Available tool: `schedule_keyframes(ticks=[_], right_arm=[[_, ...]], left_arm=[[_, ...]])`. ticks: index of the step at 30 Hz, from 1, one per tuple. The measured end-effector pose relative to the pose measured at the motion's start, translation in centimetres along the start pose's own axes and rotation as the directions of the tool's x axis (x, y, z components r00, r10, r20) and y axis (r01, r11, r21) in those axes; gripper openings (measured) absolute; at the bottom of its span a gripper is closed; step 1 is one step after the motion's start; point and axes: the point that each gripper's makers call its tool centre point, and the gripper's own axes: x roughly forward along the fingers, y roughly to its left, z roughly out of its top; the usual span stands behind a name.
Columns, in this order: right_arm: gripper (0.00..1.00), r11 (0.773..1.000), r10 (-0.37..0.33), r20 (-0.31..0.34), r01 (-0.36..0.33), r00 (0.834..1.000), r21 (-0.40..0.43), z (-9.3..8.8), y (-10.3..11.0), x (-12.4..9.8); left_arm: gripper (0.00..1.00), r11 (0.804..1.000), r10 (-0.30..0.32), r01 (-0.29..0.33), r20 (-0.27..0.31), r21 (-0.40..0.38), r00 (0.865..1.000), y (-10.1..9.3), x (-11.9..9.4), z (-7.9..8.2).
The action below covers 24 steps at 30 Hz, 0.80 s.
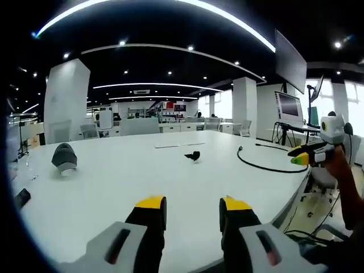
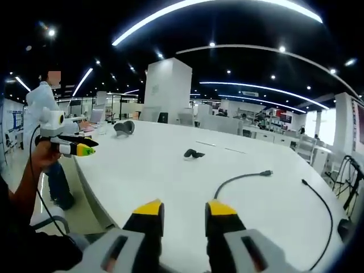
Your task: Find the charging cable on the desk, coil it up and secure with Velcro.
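We hold both grippers over the near edge of a large white desk (image 1: 114, 187) in an open office. In the left gripper view, the left gripper (image 1: 193, 207) has its yellow-tipped jaws set moderately apart with nothing between them. In the right gripper view, the right gripper (image 2: 185, 209) has its jaws a little narrower, also with nothing between them.

The charging cable (image 2: 239, 179) lies loose and uncoiled on the desk. In the right gripper view it runs from just beyond the right jaw out to a plug, with another strand curving along the desk's right side. In the left gripper view we see it as a dark arc near the right edge of the desk.

A small black Velcro strap (image 2: 193, 153) sits near the middle of the desk, well apart from the cable. A grey rounded object (image 1: 64, 157) rests at the far left of the desk. Monitors (image 1: 289, 107) stand beyond the desk on the right.
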Motion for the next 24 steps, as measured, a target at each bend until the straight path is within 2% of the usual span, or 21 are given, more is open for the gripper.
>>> schedule_keyframes(ticks=[5, 7, 14, 16, 24], right_arm=[[0.30, 1.000, 0.001, -0.003, -0.001, 1.000, 0.000, -0.09, 0.00, -0.05], [0.30, 1.000, 0.001, -0.003, -0.001, 1.000, -0.001, -0.09, 0.01, -0.07], [0.31, 1.000, 0.001, -0.004, -0.001, 1.000, -0.004, -0.08, 0.06, -0.05], [0.31, 1.000, 0.004, -0.004, -0.004, 1.000, 0.000, -0.09, 0.12, -0.02], [0.32, 1.000, 0.010, 0.008, -0.010, 1.000, -0.001, 0.35, 0.30, -0.16]], left_arm=[[0.38, 1.000, 0.001, -0.001, -0.011, 0.009, 1.000, -0.10, 0.03, -0.29], [0.38, 1.000, -0.007, 0.007, 0.026, -0.002, 1.000, -0.23, -0.05, 0.28], [0.38, 1.000, -0.002, 0.002, 0.013, 0.006, 1.000, -0.17, 0.01, 0.24], [0.38, 1.000, -0.005, 0.005, 0.037, 0.001, 0.999, -0.18, -0.03, 0.56], [0.38, 1.000, 0.007, -0.008, 0.018, 0.003, 1.000, 0.29, -0.04, 0.22]])
